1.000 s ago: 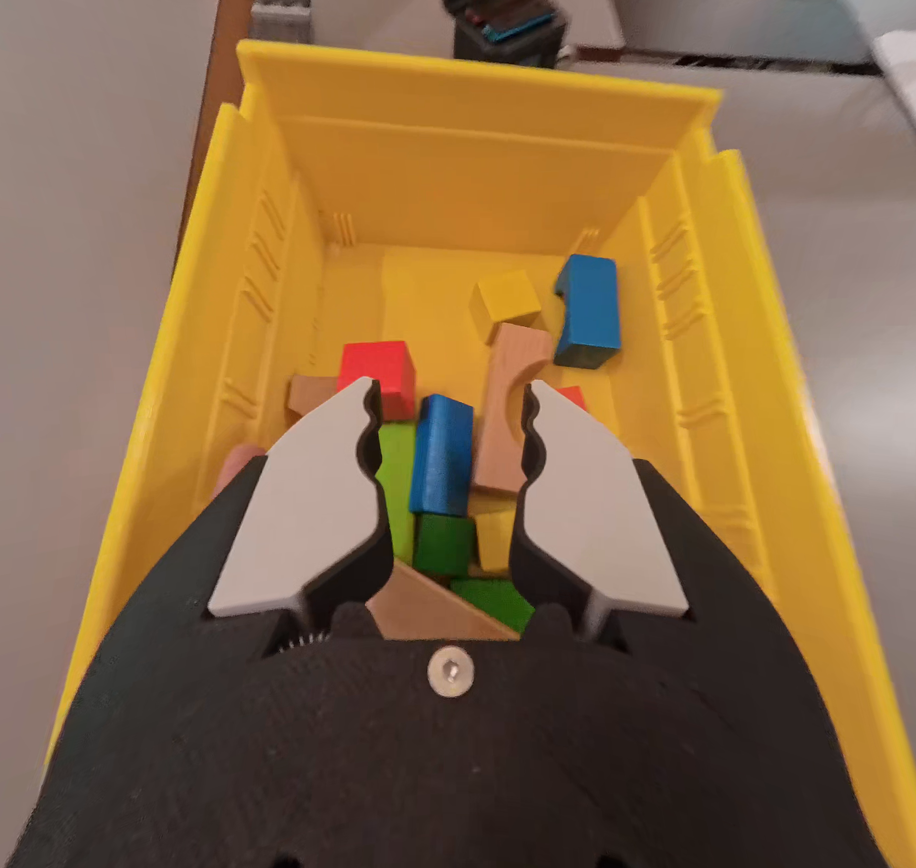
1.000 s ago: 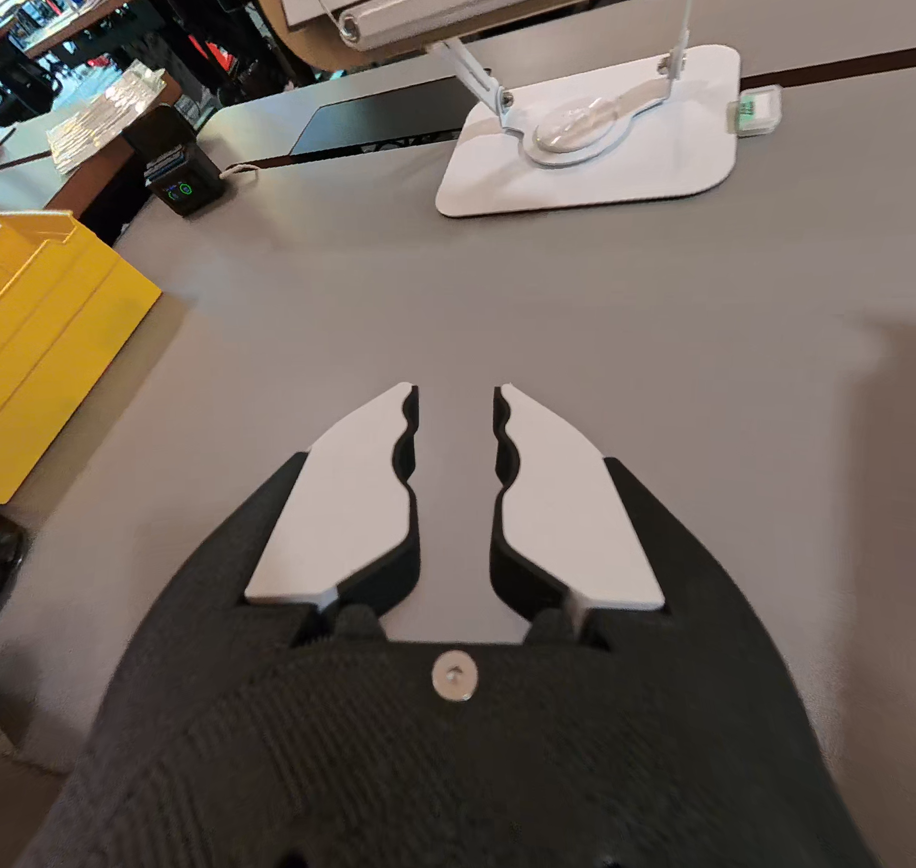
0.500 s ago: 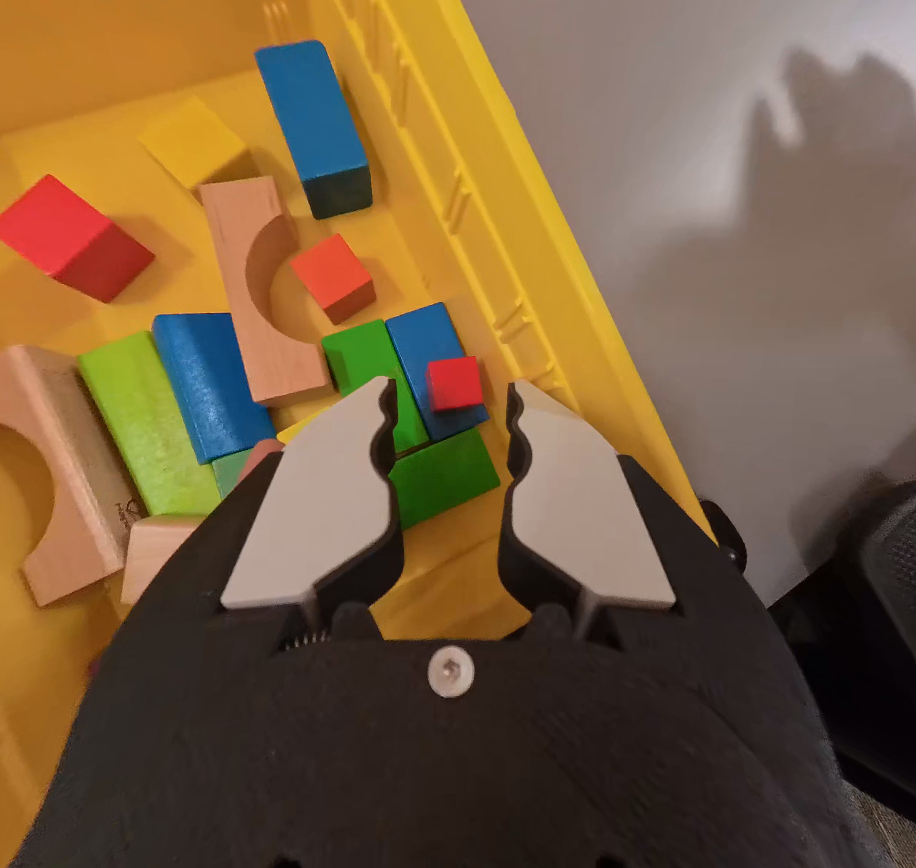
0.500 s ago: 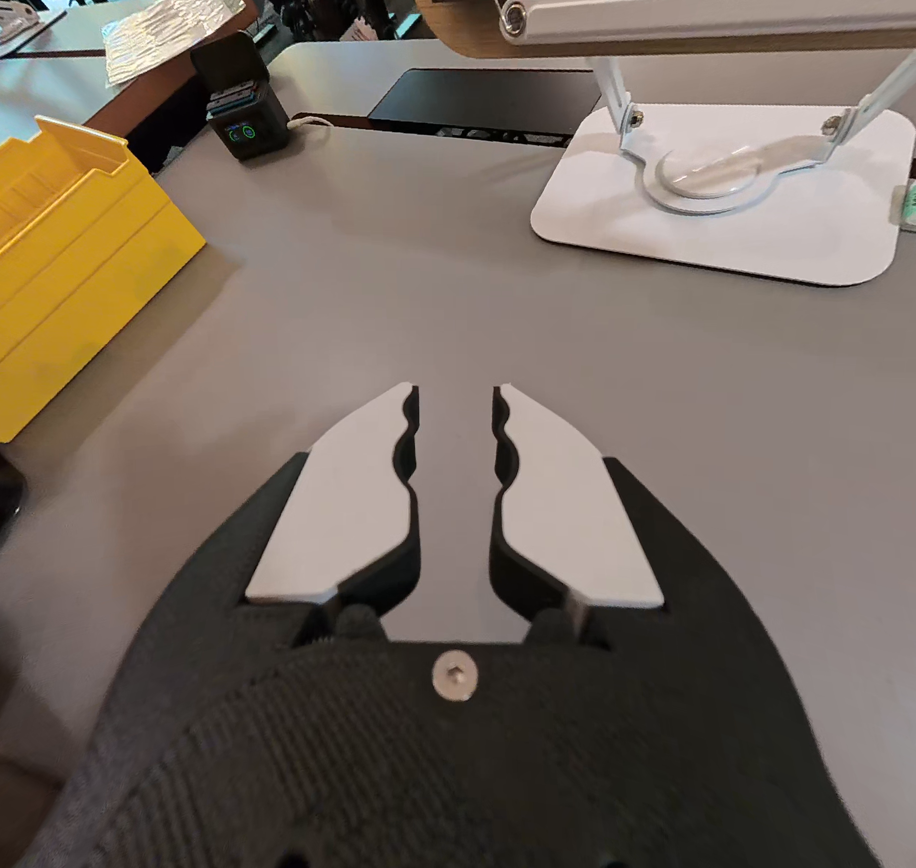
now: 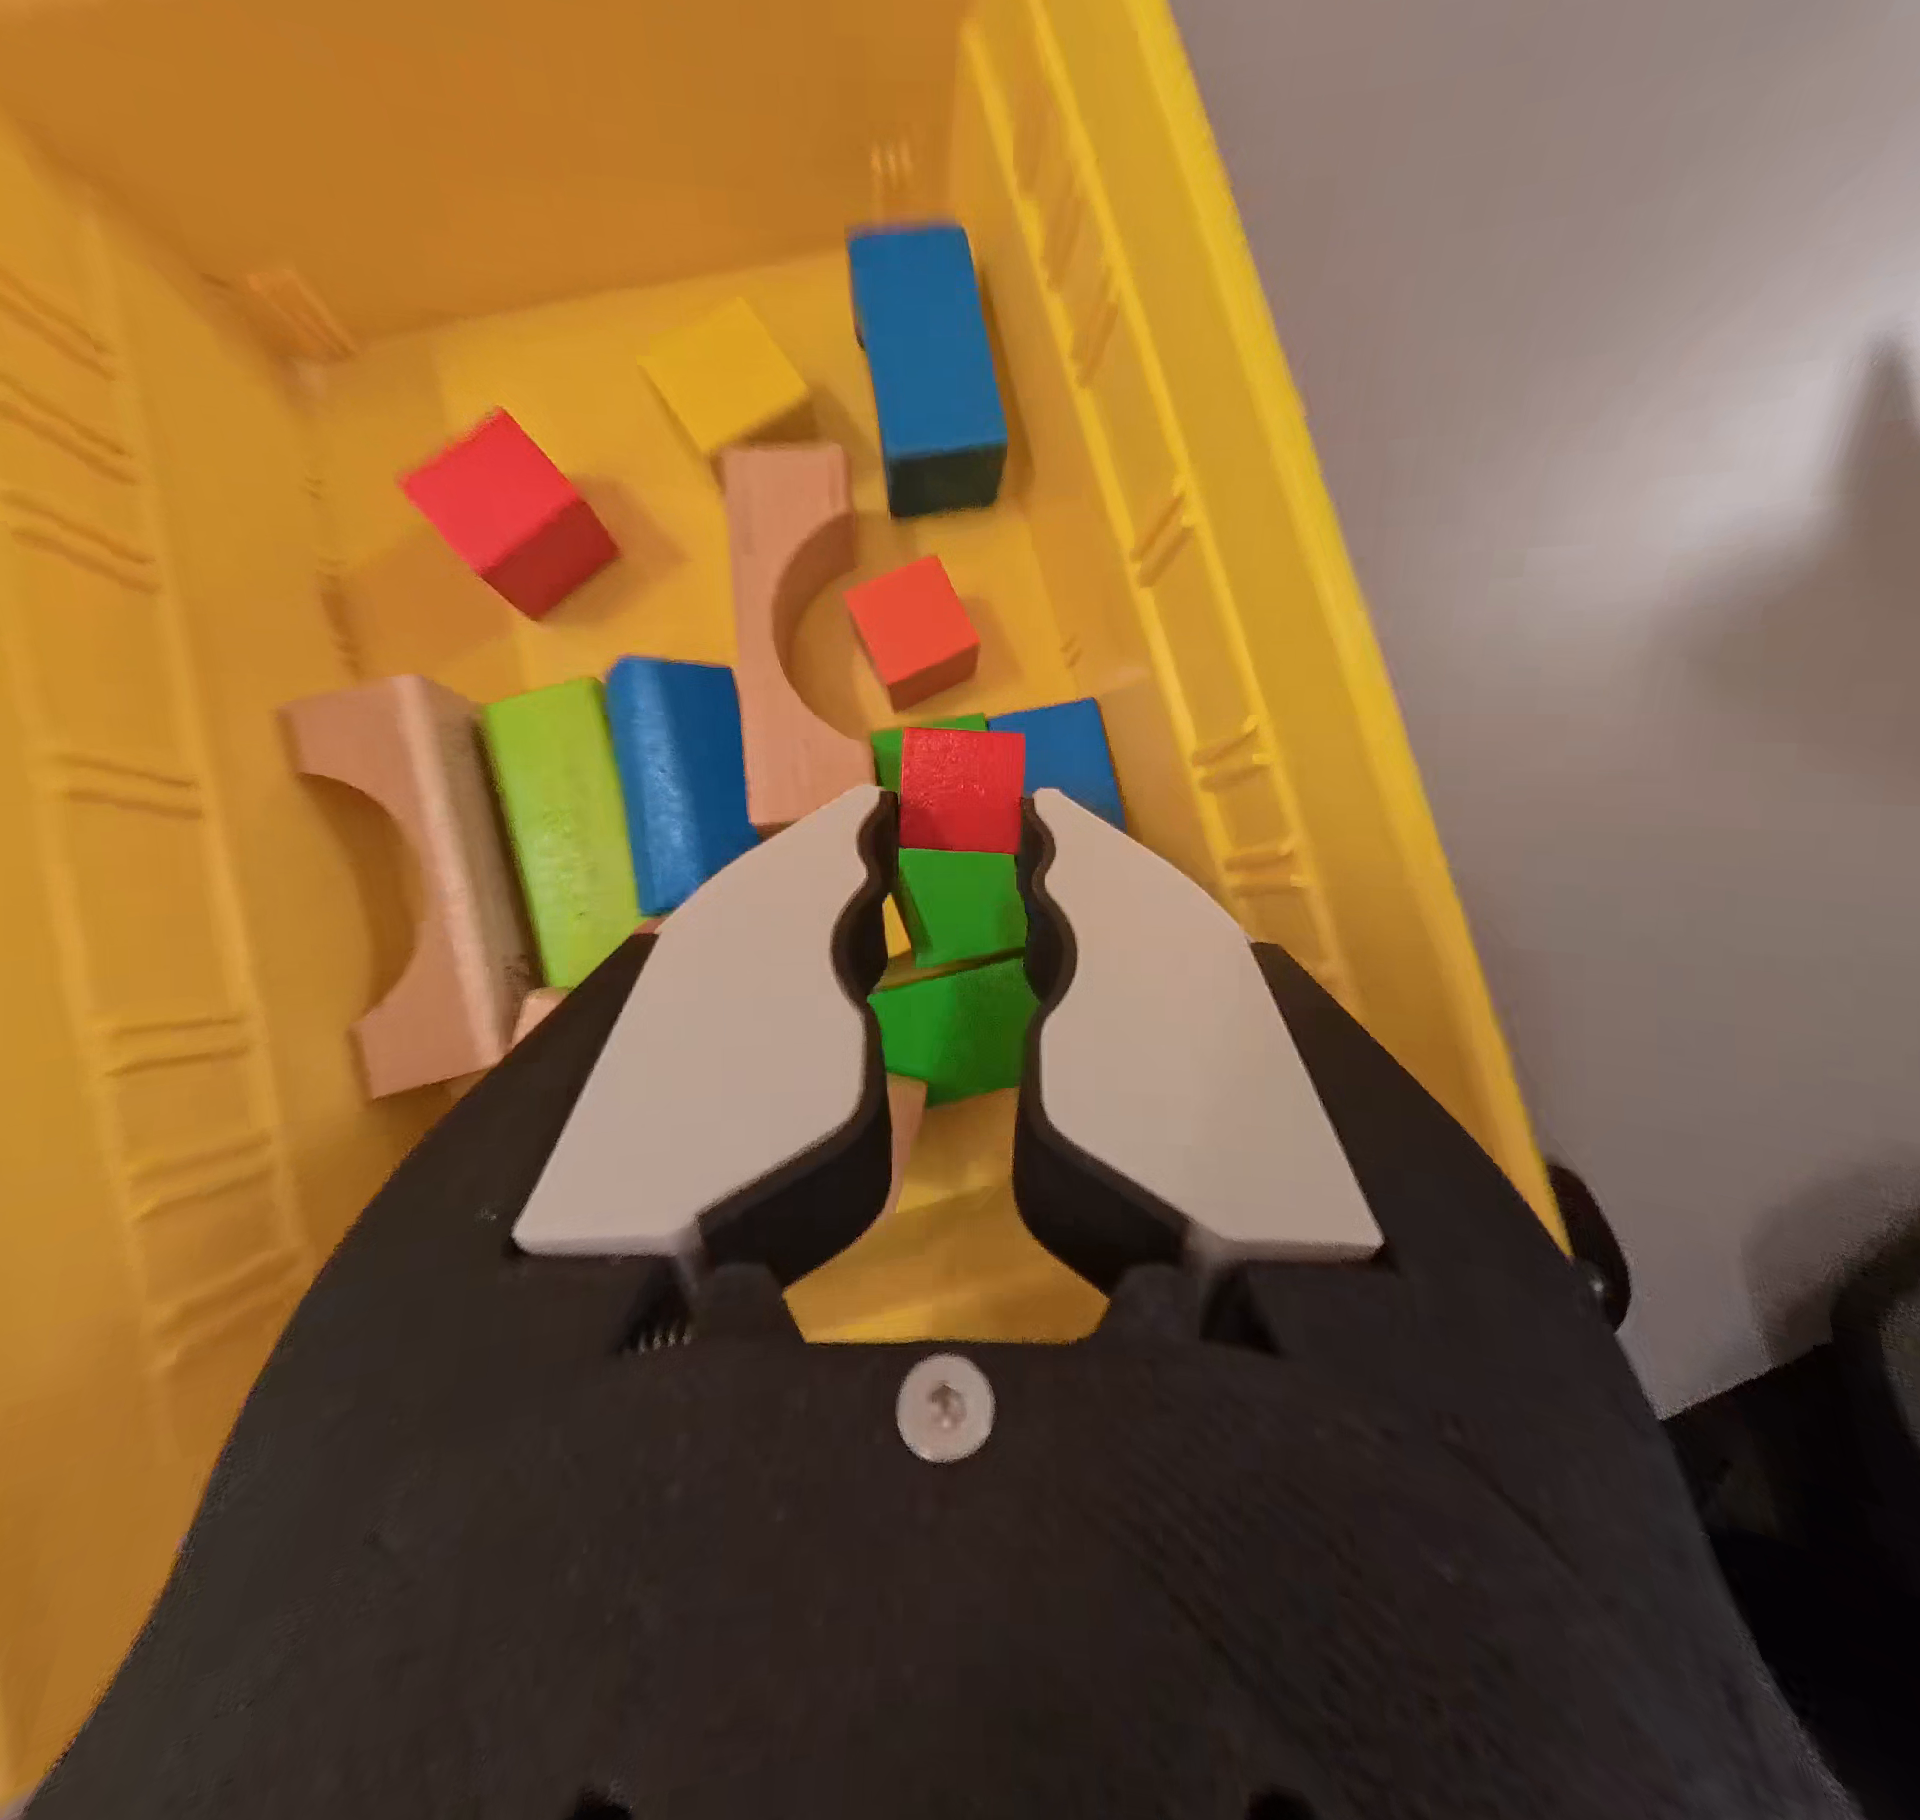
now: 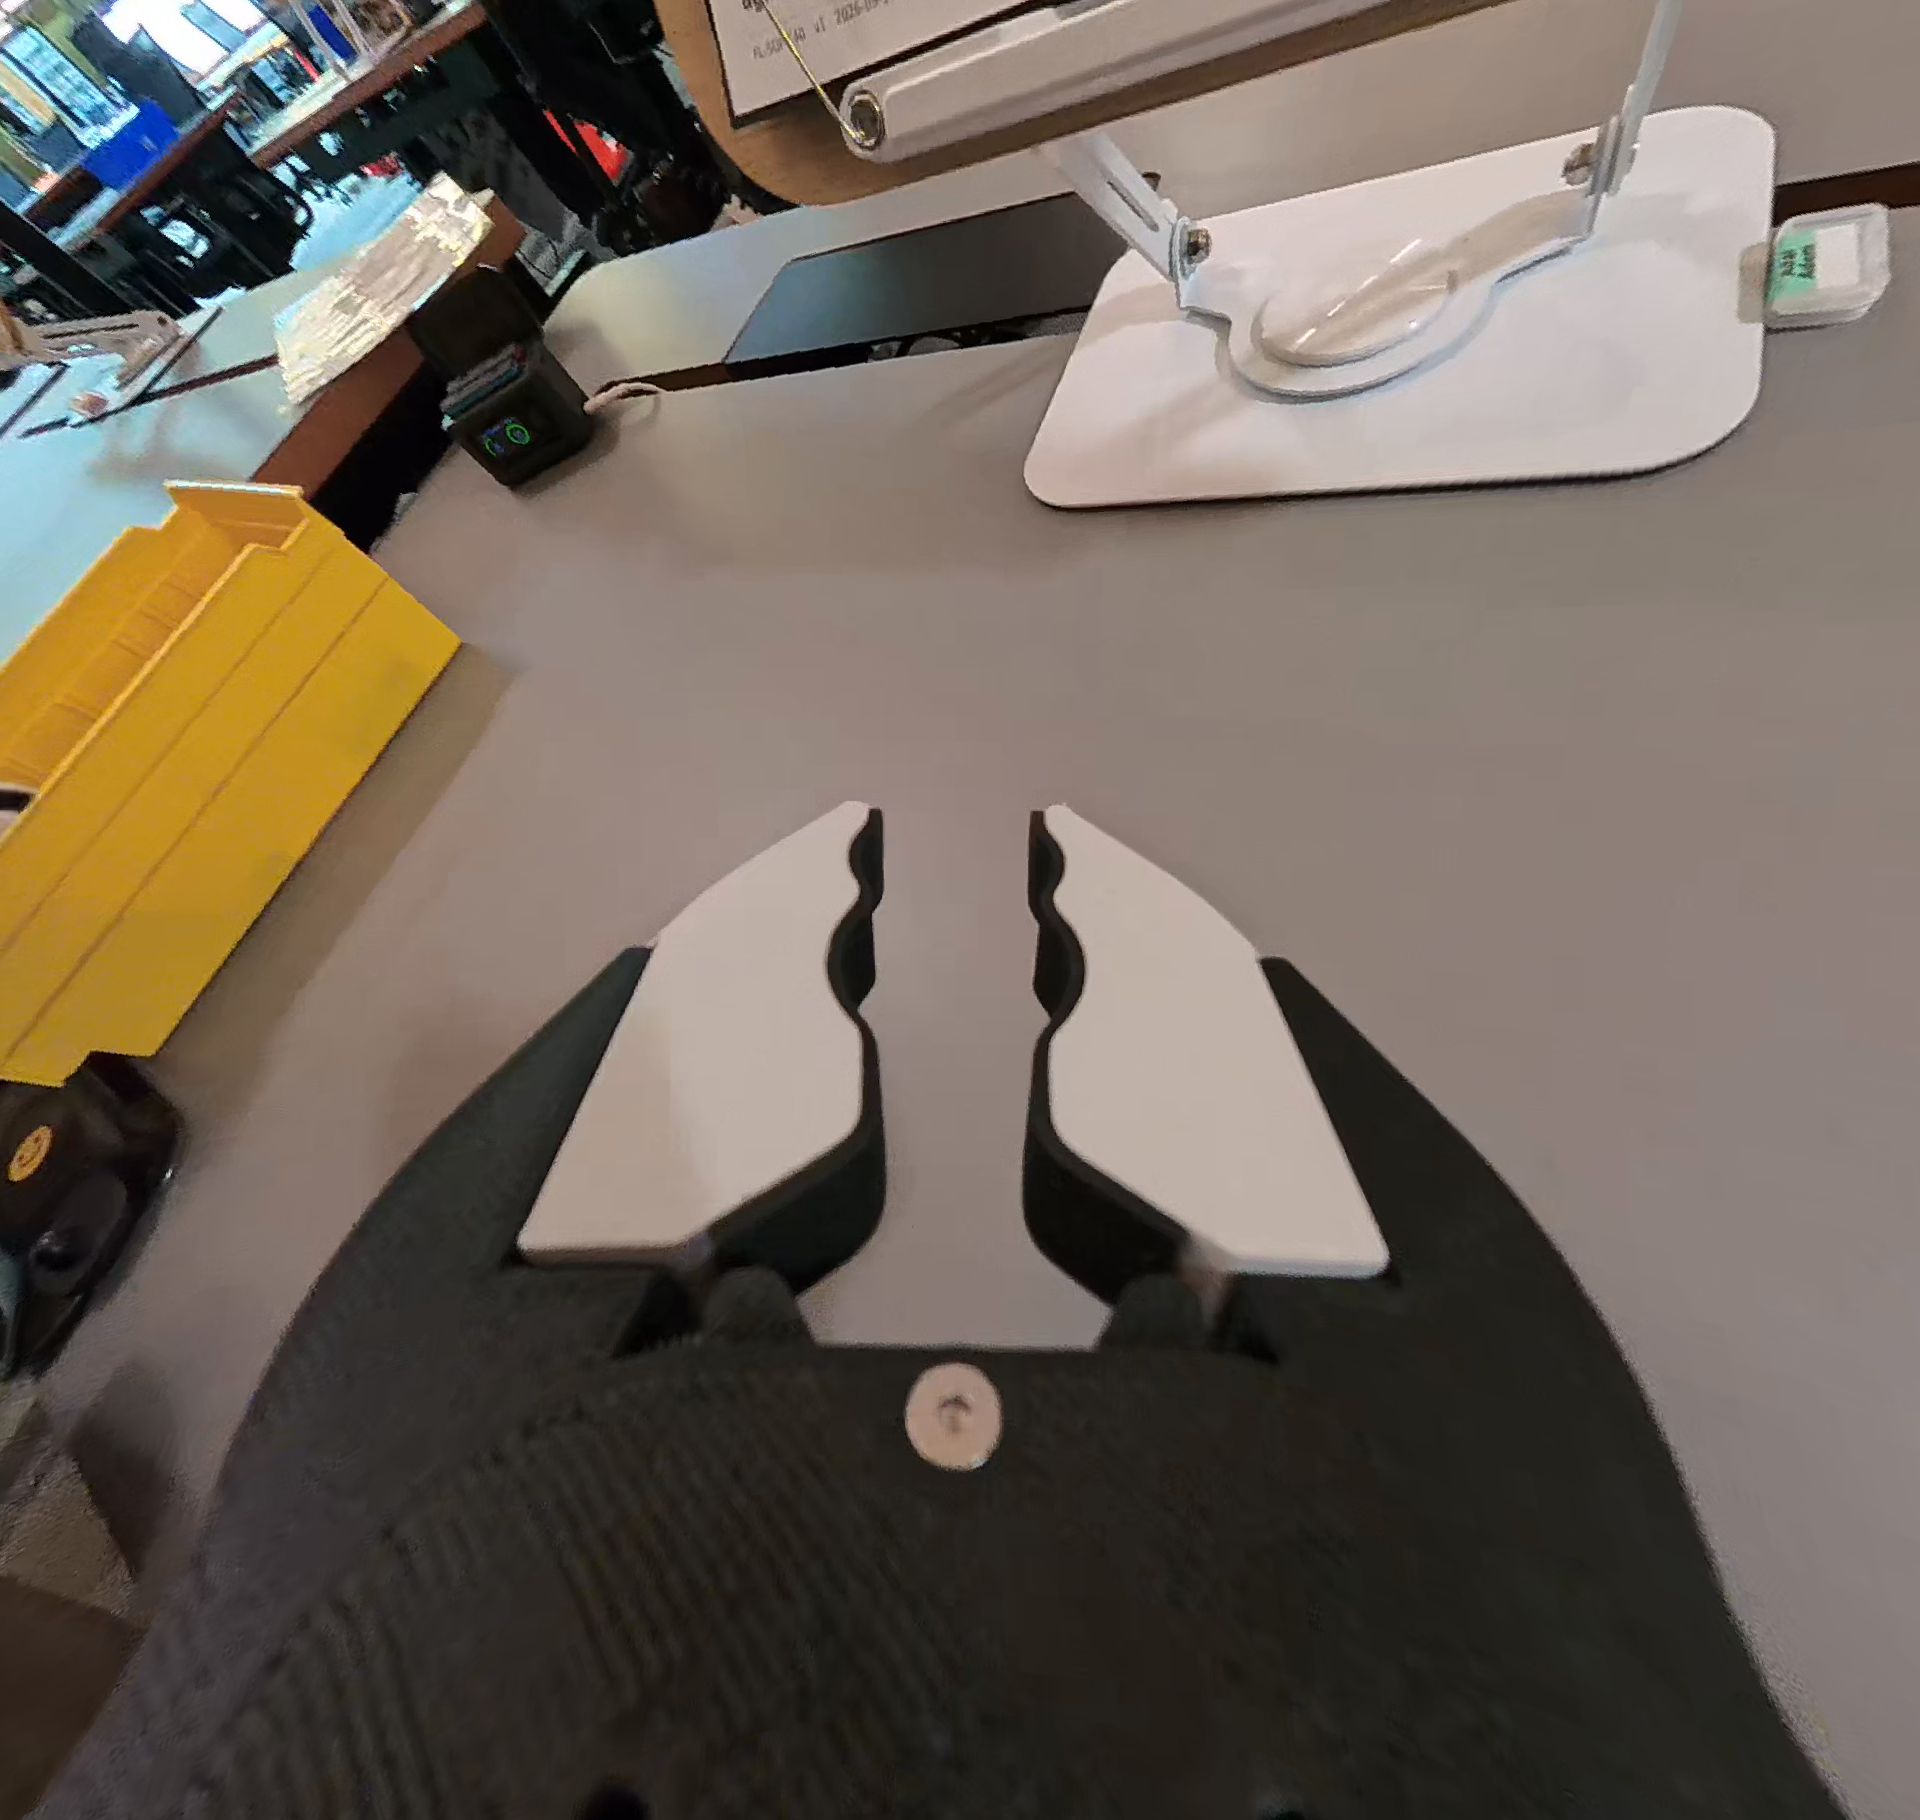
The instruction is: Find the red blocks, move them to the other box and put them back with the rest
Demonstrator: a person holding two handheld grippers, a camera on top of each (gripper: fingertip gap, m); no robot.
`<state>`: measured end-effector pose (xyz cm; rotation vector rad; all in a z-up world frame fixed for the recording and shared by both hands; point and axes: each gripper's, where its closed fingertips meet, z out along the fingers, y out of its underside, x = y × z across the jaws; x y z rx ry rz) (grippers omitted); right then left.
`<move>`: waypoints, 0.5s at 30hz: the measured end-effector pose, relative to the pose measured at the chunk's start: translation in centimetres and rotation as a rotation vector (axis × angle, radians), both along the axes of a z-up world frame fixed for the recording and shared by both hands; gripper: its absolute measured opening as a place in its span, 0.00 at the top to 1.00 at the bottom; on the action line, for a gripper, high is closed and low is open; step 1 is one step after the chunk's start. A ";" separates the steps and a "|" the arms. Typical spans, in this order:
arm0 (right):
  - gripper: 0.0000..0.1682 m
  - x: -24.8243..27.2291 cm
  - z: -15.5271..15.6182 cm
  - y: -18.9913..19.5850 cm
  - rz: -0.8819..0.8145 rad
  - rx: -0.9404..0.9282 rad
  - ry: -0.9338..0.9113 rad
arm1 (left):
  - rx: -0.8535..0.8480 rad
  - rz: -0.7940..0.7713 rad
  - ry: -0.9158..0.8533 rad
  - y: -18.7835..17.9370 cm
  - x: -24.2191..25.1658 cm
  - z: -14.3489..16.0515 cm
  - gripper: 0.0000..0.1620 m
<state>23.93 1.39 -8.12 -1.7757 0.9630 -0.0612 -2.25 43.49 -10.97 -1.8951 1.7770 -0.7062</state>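
Observation:
A yellow box (image 5: 1195, 420) holds mixed wooden blocks. My left gripper (image 5: 958, 816) is inside it, shut on a small red cube (image 5: 961, 783) that lies on top of green and blue blocks near the right wall. A larger red block (image 5: 504, 513) lies at the far left of the floor. An orange-red cube (image 5: 912, 627) sits beside a wooden arch. My right gripper (image 6: 956, 830) is open and empty over the grey table, with the yellow box (image 6: 208, 752) to its left.
The box also holds blue blocks (image 5: 925, 368), a yellow cube (image 5: 722, 373), two wooden arches (image 5: 416, 877) and green blocks (image 5: 561, 825). On the table stand a white stand base (image 6: 1455, 388) and a small black device (image 6: 514, 420). A black object (image 6: 62, 1178) sits at the left edge. Left tips to right tips: about 50 cm.
My left gripper swung to the box's right side, moved onto the small red cube and closed on it. My right gripper stayed open over the table and only turned a little.

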 end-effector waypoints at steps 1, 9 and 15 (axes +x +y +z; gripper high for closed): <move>0.84 0.0 0.1 0.1 0.012 0.000 -0.015 | 0.010 0.003 -0.054 -0.1 0.2 1.4 0.86; 0.83 -3.4 1.2 1.9 0.243 -0.025 -0.226 | -0.184 -0.124 -0.456 -10.3 3.9 13.2 0.86; 0.81 -12.9 1.8 1.7 0.616 0.068 -0.459 | -0.586 -0.300 -0.561 -28.7 8.2 14.8 0.86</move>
